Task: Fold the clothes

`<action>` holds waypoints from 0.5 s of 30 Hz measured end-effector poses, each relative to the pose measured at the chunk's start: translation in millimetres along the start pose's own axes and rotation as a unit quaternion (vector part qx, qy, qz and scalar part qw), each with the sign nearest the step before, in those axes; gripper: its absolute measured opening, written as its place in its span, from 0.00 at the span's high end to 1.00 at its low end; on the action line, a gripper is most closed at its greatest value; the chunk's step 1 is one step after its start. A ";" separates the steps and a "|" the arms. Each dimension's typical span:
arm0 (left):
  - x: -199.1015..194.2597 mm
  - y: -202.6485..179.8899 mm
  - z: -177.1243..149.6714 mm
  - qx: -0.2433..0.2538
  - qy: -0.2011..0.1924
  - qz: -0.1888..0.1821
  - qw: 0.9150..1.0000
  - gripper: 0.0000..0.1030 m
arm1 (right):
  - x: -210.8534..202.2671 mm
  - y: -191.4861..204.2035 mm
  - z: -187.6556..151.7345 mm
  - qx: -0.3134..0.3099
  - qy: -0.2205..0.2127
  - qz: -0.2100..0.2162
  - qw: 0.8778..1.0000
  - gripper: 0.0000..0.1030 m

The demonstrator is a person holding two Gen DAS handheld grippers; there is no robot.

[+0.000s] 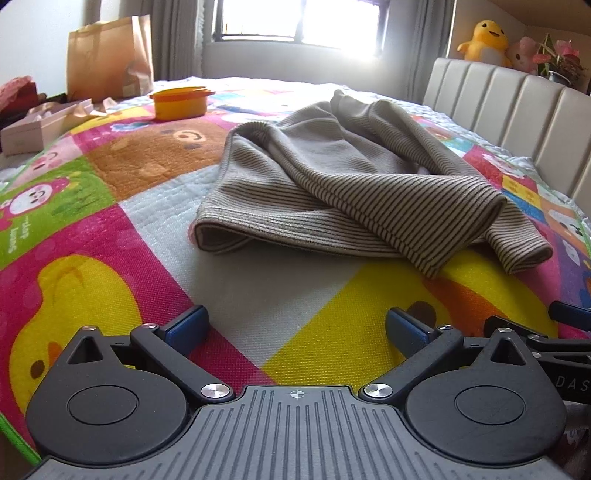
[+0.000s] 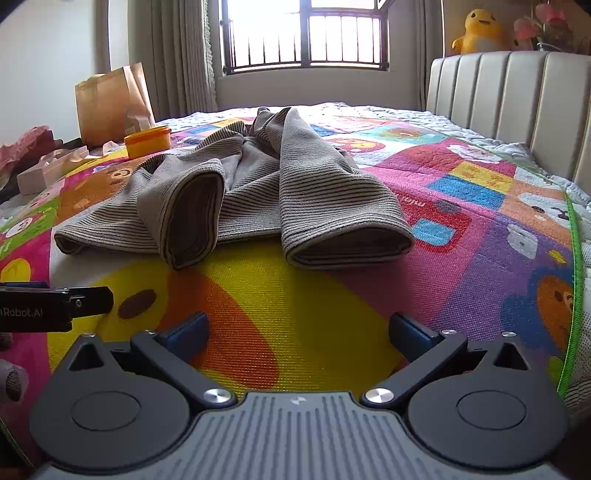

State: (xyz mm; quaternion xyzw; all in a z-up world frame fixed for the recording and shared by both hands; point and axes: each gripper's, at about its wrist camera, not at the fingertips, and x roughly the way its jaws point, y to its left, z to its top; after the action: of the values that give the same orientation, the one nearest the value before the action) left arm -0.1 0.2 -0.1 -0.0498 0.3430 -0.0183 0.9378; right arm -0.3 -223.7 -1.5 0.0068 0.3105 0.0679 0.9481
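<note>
the striped garment (image 1: 332, 184) lies crumpled on the colourful play mat (image 1: 92, 295) that covers the bed, straight ahead of both grippers and well apart from them, with bare mat between. its long axis runs away from the cameras, toward the window (image 2: 306, 33); the open ends face the grippers. in the right wrist view two tube-like ends (image 2: 347, 243) point at the camera, one just left of centre and one right of centre, so they look like cuffs of sleeves or legs, i cannot tell which.

the left gripper (image 1: 297, 328) hangs low over the mat, its fingers wide apart and holding nothing. the right gripper (image 2: 299, 330) is in the same pose, also spread and empty, level and pointing forward. they are side by side, close to each other.

in my judgement the right one is nearer to the right cuff, and the left one to the flat hem (image 1: 221, 236) on the left. no fold is made yet.
</note>
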 end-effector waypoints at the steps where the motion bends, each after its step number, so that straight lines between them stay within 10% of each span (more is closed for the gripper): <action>1: 0.0 0.3 -0.1 0.000 -0.001 0.000 1.000 0.00 | -0.4 0.3 -0.1 -0.001 0.001 -0.001 1.000 0.00; 15: -2.7 -3.5 -2.7 0.013 -0.011 0.008 1.000 0.00 | 3.4 0.5 9.0 -0.020 0.018 -0.005 1.000 0.00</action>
State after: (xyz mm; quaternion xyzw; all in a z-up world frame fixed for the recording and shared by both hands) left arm -3.8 -3.3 0.0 -0.0348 0.3332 -0.0144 0.9421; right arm 7.6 -222.5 3.8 -0.0148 0.3265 0.0699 0.9425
